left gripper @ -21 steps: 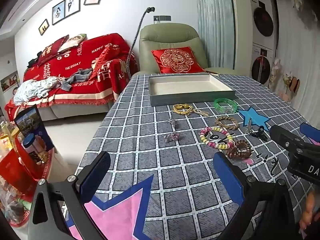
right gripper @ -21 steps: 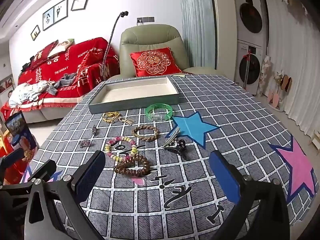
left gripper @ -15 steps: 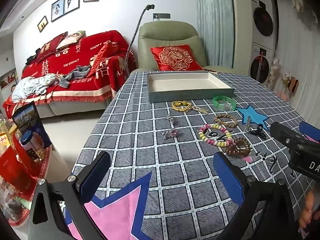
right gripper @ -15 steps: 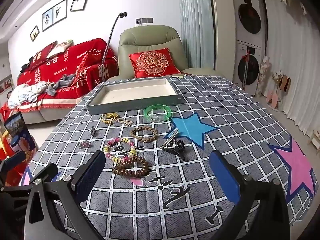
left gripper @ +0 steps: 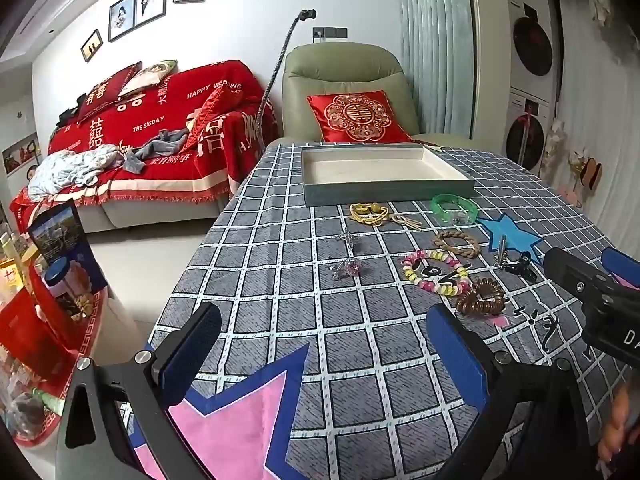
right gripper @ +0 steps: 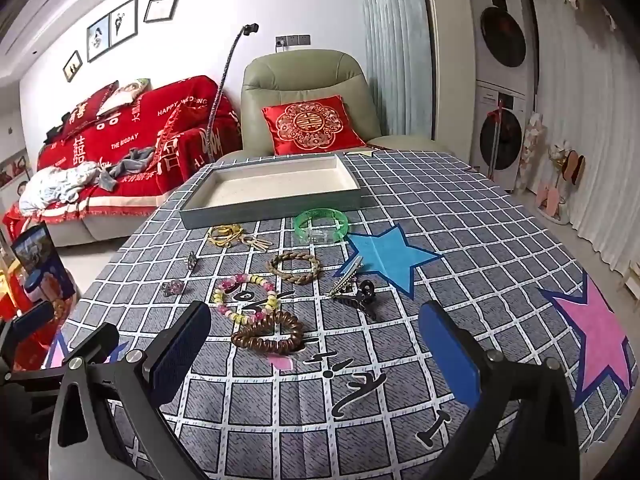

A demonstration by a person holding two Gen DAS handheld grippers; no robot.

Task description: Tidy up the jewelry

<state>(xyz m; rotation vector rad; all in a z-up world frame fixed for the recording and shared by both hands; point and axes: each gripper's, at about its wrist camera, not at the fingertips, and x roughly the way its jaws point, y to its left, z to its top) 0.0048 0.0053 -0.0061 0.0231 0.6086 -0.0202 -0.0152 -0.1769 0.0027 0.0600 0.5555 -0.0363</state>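
Observation:
Several jewelry pieces lie on the checked tablecloth: a brown spiral bracelet (right gripper: pixel 267 332), a pink and yellow bead bracelet (right gripper: pixel 245 295), a braided tan bracelet (right gripper: pixel 294 266), a green bangle (right gripper: pixel 320 225), a gold chain (right gripper: pixel 224 235), a black hair claw (right gripper: pixel 358 299), a silver clip (right gripper: pixel 346 276) and two small brooches (left gripper: pixel 346 269). An empty grey tray (right gripper: pixel 272 191) stands beyond them. My right gripper (right gripper: pixel 316 356) is open and empty, just short of the brown bracelet (left gripper: pixel 480 295). My left gripper (left gripper: pixel 320 348) is open and empty over the near left of the table.
The table's left edge (left gripper: pixel 192 256) drops to the floor, where a red sofa (left gripper: pixel 160 136) and boxes stand. A green armchair (right gripper: pixel 308 100) with a red cushion is behind the tray (left gripper: pixel 384 176). Washing machines (right gripper: pixel 502 92) stand at the right.
Both grippers have drifted slightly back and up from the table, so the jewelry sits a little farther off. Both stay open and empty.

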